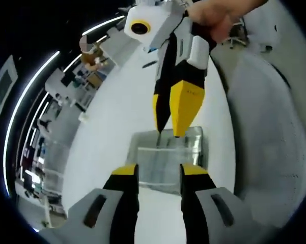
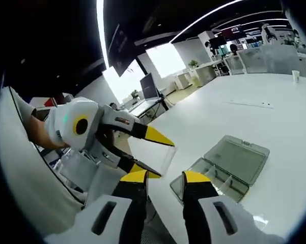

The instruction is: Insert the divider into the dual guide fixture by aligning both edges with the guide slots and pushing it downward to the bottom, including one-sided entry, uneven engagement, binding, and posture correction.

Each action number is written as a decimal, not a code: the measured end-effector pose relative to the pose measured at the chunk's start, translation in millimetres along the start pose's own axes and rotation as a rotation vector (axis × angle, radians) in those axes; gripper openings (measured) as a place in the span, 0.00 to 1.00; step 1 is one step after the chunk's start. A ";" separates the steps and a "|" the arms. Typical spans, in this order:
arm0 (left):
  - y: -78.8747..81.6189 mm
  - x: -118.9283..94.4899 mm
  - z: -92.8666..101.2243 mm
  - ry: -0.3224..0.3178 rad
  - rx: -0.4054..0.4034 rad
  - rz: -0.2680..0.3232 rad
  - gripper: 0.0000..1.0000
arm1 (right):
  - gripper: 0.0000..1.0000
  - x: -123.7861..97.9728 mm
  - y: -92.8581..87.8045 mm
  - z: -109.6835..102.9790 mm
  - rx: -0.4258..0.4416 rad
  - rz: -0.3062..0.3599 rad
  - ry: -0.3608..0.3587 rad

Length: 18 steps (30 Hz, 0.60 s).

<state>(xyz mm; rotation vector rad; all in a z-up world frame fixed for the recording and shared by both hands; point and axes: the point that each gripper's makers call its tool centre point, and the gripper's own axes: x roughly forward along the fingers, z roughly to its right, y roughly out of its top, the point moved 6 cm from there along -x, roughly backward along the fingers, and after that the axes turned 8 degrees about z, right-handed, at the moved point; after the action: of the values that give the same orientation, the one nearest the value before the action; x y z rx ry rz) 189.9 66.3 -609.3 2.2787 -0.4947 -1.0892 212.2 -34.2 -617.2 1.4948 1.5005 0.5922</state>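
**Divider in my left jaws, not yet at the fixture**

The divider [image 2: 165, 152] is off the table, spanned between the jaws of my left gripper [image 2: 151, 152], which seem to bear on its two opposite edges. It sits apart from the fixture [image 2: 192, 170], so no edge has entered a slot.

My worry is the entry. The panel is clear and hard to read against the white table [image 2: 275, 112], so I could judge its edges wrongly. One side could then catch a slot first, and pushing down would cock and bind it. The hold on thin edges may also slip if I press against a jam.

It looks like a thin, clear, stiff plastic sheet with faint lines across it, likely slippery.

My right gripper [image 1: 170, 133] has its tips at the far edge of the divider. Its jaws stand apart in the right gripper view, but I cannot tell whether they grip anything. The fixture is a clear compartment box with its lid [image 2: 239, 157] laid open, near the table's edge.
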 end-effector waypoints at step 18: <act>13.8 0.6 1.8 0.049 0.053 0.032 0.28 | 0.10 7.5 2.4 2.3 0.092 0.015 0.003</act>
<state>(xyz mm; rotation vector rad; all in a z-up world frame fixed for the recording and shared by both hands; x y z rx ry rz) 187.7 54.7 -602.0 2.3293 -0.5446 -1.0137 216.4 -27.3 -618.2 1.5773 1.5379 0.5413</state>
